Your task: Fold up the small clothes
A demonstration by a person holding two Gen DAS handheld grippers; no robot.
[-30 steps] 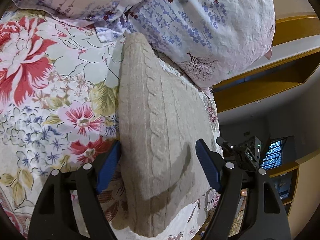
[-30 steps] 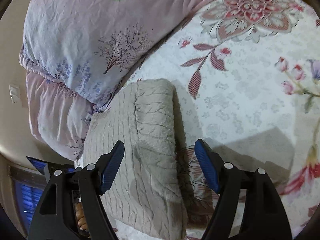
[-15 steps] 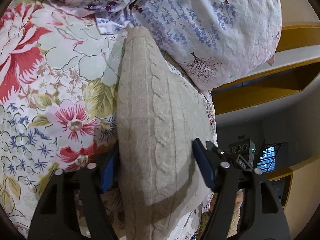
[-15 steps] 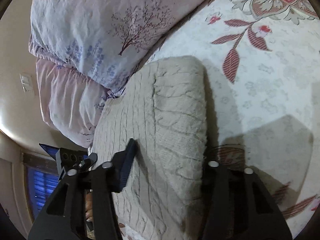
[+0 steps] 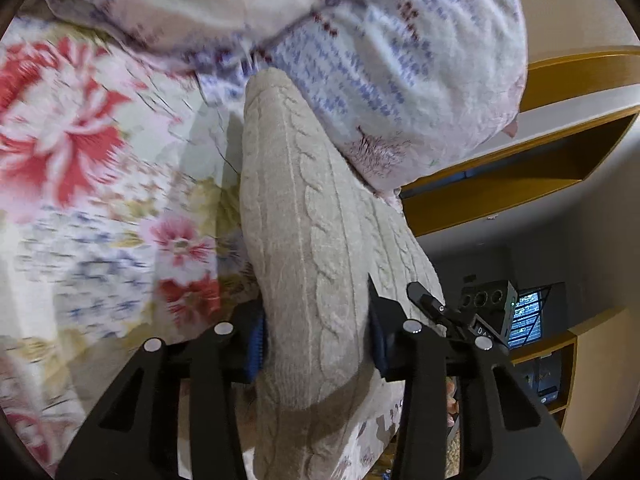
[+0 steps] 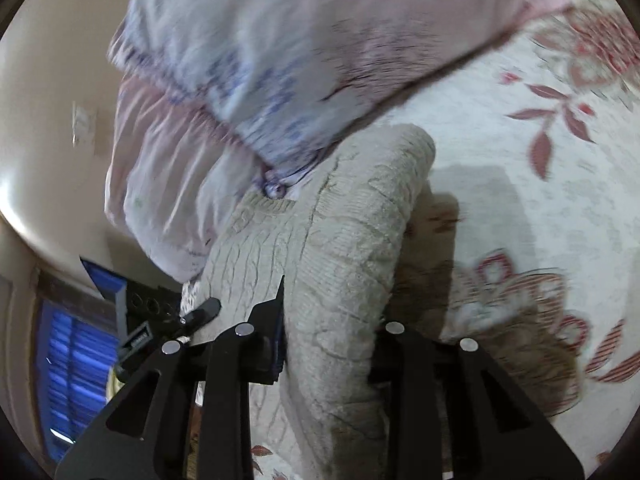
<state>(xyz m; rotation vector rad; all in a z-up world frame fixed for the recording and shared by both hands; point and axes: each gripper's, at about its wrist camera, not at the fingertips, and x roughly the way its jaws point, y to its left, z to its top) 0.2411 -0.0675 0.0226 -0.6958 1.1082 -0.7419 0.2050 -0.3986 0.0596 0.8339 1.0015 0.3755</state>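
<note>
Left wrist view shows your folded sweater (image 5: 312, 240) lying lengthwise on the bed (image 5: 80, 200), far end against the pillow (image 5: 400, 72). Your left gripper (image 5: 316, 340) and right gripper (image 6: 332, 344) both angle downward, jaws closing on its near edge.

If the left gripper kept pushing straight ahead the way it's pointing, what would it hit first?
The beige knit sweater already bunched between the closing left gripper; beyond it, probably the floral pillow, though depth is unclear.

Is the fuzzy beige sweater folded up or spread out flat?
Folded up. The beige sweater is a thick bundle with a rounded, doubled-over edge, pinched between the closing jaws of the left gripper and right gripper.
</note>
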